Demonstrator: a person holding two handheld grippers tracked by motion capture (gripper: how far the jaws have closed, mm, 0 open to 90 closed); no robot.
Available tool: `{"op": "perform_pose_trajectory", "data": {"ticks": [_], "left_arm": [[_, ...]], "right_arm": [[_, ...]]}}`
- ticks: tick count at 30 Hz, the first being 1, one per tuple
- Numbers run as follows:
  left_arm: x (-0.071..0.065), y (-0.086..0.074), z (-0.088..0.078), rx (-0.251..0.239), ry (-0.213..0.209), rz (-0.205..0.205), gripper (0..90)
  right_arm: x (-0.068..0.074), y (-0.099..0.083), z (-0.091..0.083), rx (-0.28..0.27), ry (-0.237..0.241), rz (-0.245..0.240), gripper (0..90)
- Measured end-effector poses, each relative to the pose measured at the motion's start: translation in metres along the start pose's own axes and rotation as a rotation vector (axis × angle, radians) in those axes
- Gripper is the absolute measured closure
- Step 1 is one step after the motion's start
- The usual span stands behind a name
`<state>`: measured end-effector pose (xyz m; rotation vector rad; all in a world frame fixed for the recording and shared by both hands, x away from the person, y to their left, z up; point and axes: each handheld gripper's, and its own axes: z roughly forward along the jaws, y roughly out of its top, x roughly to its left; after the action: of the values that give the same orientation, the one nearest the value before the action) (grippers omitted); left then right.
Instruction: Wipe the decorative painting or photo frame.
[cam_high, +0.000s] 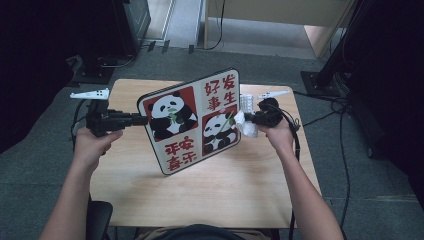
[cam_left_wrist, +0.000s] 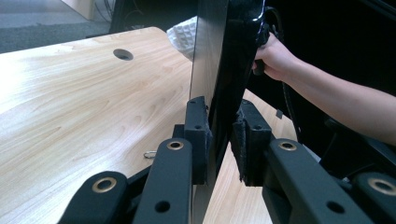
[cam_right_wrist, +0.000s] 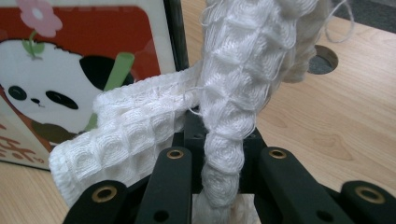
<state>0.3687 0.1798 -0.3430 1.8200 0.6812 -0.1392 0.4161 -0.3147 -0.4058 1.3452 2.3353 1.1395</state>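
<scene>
**A:** Your left gripper is clamped on the panda board's left edge and props it tilted on the wooden table. Keep that grip firm.

**B:** And the right one?

**A:** Your right gripper is pinched shut on the white waffle cloth, touching the board's right edge. Wipe with light, even strokes.

**B:** Any containers?

**A:** None that I can see.

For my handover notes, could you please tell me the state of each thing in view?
Panda board: upright on edge, tilted, clamped at its left edge.
Left tongs: shut on the panda board.
White waffle cloth: bunched, touching the board's face.
Right tongs: shut on the white waffle cloth.
Table: bearing the board.
</scene>
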Motion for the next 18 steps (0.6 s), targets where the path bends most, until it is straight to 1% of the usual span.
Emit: {"op": "perform_pose_trajectory", "data": {"ticks": [2,6,7,13,16,18], "left_arm": [[0.0,0.0,0.0,0.0,0.001,0.001,77.6],[0.0,0.0,0.0,-0.003,0.002,-0.002,77.5],[0.0,-0.001,0.0,-0.004,0.002,-0.003,77.5],[-0.001,-0.001,0.0,-0.001,0.003,-0.003,77.5],[-0.001,-0.001,0.0,-0.001,0.002,-0.004,77.6],[-0.002,-0.001,0.0,0.0,0.005,-0.001,77.6]], "right_arm": [[-0.001,-0.004,0.001,-0.009,0.003,-0.007,80.2],[-0.001,-0.011,0.004,-0.016,-0.001,-0.005,80.2],[0.0,-0.012,0.005,-0.011,-0.001,0.004,80.2],[-0.003,-0.02,0.009,-0.007,0.007,-0.009,80.1],[-0.004,-0.026,0.013,0.012,0.013,-0.006,80.1],[-0.005,-0.029,0.015,0.021,0.011,-0.014,80.1]]}}
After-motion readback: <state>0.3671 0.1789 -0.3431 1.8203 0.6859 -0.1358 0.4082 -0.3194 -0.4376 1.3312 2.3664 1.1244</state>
